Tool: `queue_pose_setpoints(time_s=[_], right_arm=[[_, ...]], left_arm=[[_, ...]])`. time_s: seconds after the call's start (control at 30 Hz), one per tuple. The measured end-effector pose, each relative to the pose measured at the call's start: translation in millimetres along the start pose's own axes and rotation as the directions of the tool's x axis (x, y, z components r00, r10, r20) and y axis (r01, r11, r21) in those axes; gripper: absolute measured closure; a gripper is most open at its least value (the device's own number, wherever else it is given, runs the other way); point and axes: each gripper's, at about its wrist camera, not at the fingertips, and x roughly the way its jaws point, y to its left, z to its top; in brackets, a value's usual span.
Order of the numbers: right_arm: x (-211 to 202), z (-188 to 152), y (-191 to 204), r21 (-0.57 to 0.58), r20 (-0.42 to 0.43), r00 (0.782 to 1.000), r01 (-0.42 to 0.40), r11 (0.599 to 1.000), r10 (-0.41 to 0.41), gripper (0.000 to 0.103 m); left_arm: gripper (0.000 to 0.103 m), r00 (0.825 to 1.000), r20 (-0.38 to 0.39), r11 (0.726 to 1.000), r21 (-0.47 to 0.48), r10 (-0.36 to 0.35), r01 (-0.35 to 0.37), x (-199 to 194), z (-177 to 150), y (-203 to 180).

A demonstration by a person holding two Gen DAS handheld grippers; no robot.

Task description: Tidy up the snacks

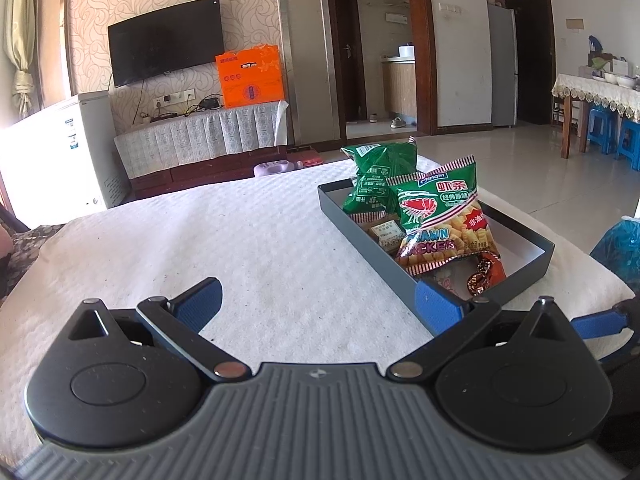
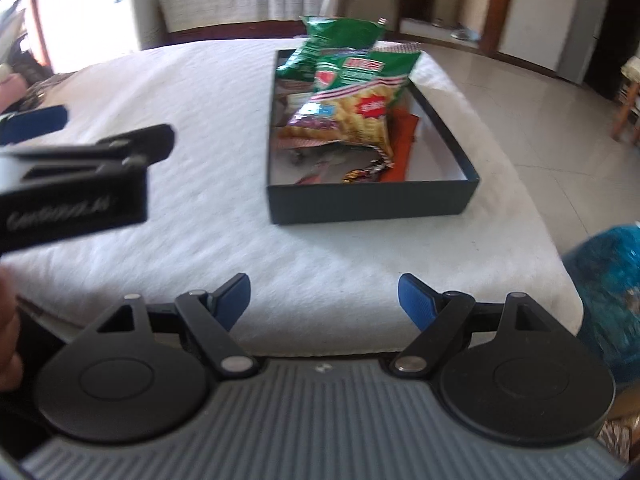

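Note:
A dark shallow box (image 1: 360, 224) (image 2: 372, 202) sits on the white cloth-covered table (image 1: 240, 232) (image 2: 192, 128). A prawn cracker bag (image 1: 440, 220) (image 2: 356, 104) lies in it on top of a green bag (image 1: 376, 172) (image 2: 340, 32), with a gold-wrapped candy (image 1: 482, 276) (image 2: 362, 174) and other small packets around them. My left gripper (image 1: 320, 304) is open and empty, its right finger close to the box's near corner. My right gripper (image 2: 324, 300) is open and empty above the table's near edge, short of the box. The left gripper's body (image 2: 80, 184) shows blurred at the left of the right wrist view.
A blue plastic bag (image 1: 620, 248) (image 2: 608, 280) stands off the table's right edge. Beyond the table are a TV (image 1: 166, 40), an orange carton (image 1: 252, 76), a white freezer (image 1: 64, 152), and a dining table with blue stools (image 1: 600, 120) on a tiled floor.

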Motion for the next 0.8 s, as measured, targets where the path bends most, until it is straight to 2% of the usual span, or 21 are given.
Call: queue_pose_setpoints(time_s=[0.07, 0.27, 0.43, 0.8], right_arm=[[2, 2, 3, -0.014, -0.001, 1.000, 0.020, 1.000, -0.020, 0.020], [7, 11, 9, 0.007, -0.016, 1.000, -0.022, 1.000, 0.022, 0.020], [11, 17, 17, -0.012, -0.006, 1.000, -0.010, 1.000, 0.010, 0.020], [14, 19, 20, 0.028, -0.014, 0.997, -0.075, 0.997, 0.075, 0.020]], left_arm=[[0.000, 1.000, 0.000, 1.000, 0.005, 0.000, 0.000, -1, 0, -1], [0.000, 1.000, -0.006, 1.000, 0.003, 0.001, -0.001, 1, 1, -2], [0.000, 1.000, -0.007, 1.000, -0.006, 0.003, -0.003, 2, 1, 1], [0.000, 1.000, -0.003, 1.000, -0.003, 0.008, -0.008, 4, 1, 1]])
